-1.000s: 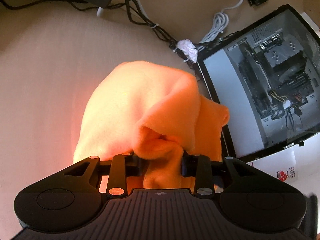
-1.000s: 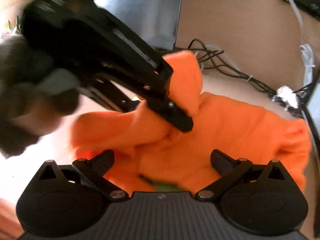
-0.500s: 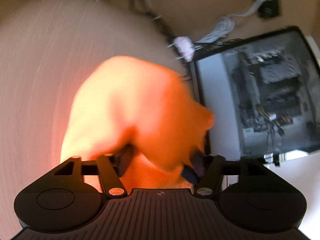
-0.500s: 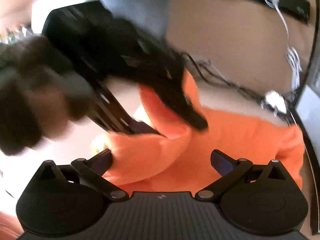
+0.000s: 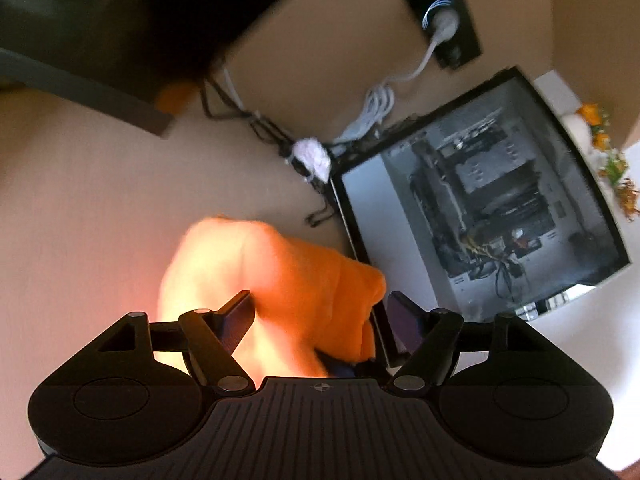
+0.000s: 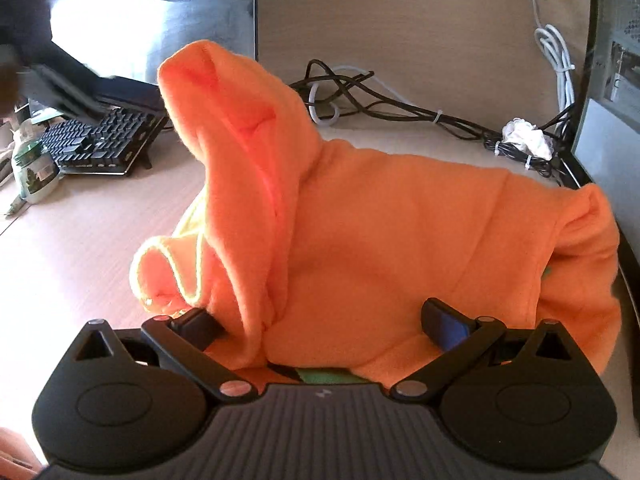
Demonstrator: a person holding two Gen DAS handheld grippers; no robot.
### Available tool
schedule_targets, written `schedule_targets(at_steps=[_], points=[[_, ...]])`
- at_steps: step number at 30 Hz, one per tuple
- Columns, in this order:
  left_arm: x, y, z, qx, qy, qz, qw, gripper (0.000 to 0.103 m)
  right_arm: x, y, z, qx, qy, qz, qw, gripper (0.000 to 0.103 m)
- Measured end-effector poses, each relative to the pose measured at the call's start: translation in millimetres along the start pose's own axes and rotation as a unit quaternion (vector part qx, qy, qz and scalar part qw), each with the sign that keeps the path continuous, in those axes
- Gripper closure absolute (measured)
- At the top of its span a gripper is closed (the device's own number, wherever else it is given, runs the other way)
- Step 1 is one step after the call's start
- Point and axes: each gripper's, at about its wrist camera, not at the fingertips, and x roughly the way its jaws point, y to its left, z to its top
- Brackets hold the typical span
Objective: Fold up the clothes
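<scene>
Fleece, orange and hooded, my garment [image 6: 392, 240] lies bunched on the pale wooden desk [image 6: 80, 248]. My left gripper [image 5: 320, 312] has just been opening, cloth loose between its jaws; my right gripper [image 6: 320, 320] gapes over it. Only the right view shows the black keyboard [image 6: 96, 140].

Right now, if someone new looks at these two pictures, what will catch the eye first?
The bright orange garment comes first: it lies heaped on the pale desk, one fold standing up like a peak, just ahead of the open right tongs. Next is the open computer case at the desk's right edge, close to the garment. Black cables run along the wall behind, and a dark keyboard sits far left.
</scene>
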Motion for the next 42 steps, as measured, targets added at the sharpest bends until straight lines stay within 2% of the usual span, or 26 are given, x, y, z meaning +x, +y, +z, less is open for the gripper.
schedule_targets(at_steps=[2, 5, 9, 11, 13, 15, 17, 19, 20, 22, 24, 27, 29, 32, 34, 36, 39, 42], points=[[32.7, 2.7, 4.6, -0.020, 0.024, 0.016, 0.9994, 0.025, 3.0, -1.5, 1.2, -0.006, 0.002, 0.001, 1.000, 0.000], [82.4, 21.7, 7.1, -0.093, 0.077, 0.007, 0.9927, 0.025, -9.3, 0.5, 1.1, -0.036, -0.004, -0.008, 0.999, 0.000], [100.1, 44.5, 8.2, -0.197, 0.082, -0.039, 0.9763, 0.026, -32.4, 2.9, 9.8, -0.068, -0.045, -0.031, 0.996, 0.001], [101.4, 42.7, 8.5, -0.200, 0.079, -0.036, 0.9758, 0.026, -36.5, 2.9, 17.0, -0.074, -0.064, -0.045, 0.994, 0.001], [93.8, 35.4, 9.1, -0.184, 0.073, -0.028, 0.9797, 0.025, -26.6, 4.4, 23.2, -0.090, -0.065, -0.084, 0.990, 0.001], [72.6, 24.2, 9.5, -0.154, 0.050, -0.035, 0.9862, 0.019, -6.2, -2.6, 23.3, -0.089, -0.036, -0.116, 0.989, 0.001], [46.3, 14.1, 7.2, -0.121, 0.022, -0.051, 0.9911, 0.010, 5.5, -13.2, 18.0, -0.069, -0.012, -0.123, 0.990, 0.001], [17.8, 11.5, 0.3, -0.093, -0.010, -0.060, 0.9938, 0.009, 10.3, -24.2, 11.0, -0.041, 0.003, -0.121, 0.992, 0.001], [6.7, 15.4, -4.9, -0.088, -0.023, -0.057, 0.9942, 0.009, 8.0, -28.7, 7.9, -0.030, 0.004, -0.117, 0.993, 0.001], [-0.4, 29.6, -13.5, -0.092, -0.031, -0.022, 0.9951, 0.009, 7.0, -36.5, 4.7, -0.015, 0.006, -0.112, 0.994, 0.001], [9.3, 40.5, -21.8, -0.096, -0.023, 0.021, 0.9950, 0.009, 6.3, -45.9, 4.5, 0.011, 0.011, -0.100, 0.995, 0.001], [34.9, 39.0, -31.2, -0.076, -0.005, 0.039, 0.9963, 0.009, 2.3, -62.1, 0.5, 0.067, 0.023, -0.077, 0.995, 0.001], [53.8, 32.5, -32.9, -0.061, 0.009, 0.036, 0.9974, 0.009, 0.4, -69.9, -3.9, 0.088, 0.027, -0.066, 0.994, 0.001], [77.7, 22.1, -33.3, -0.053, 0.021, 0.034, 0.9978, 0.009, -2.9, -76.4, -11.1, 0.086, 0.024, -0.050, 0.995, 0.000], [89.5, 14.8, -33.4, -0.055, 0.026, 0.030, 0.9977, 0.009, -6.3, -79.6, -16.7, 0.081, 0.024, -0.022, 0.996, 0.000], [89.7, 8.3, -34.2, -0.046, 0.027, 0.031, 0.9981, 0.009, -7.5, -80.5, -20.9, 0.070, 0.026, -0.002, 0.997, 0.000], [69.9, 6.0, -38.7, -0.045, 0.022, 0.012, 0.9986, 0.009, -2.4, -77.8, -19.0, 0.063, 0.035, 0.017, 0.997, 0.000], [41.8, 7.8, -43.9, -0.047, 0.005, 0.025, 0.9986, 0.009, 5.2, -60.6, -15.4, 0.053, 0.036, 0.041, 0.997, 0.000]])
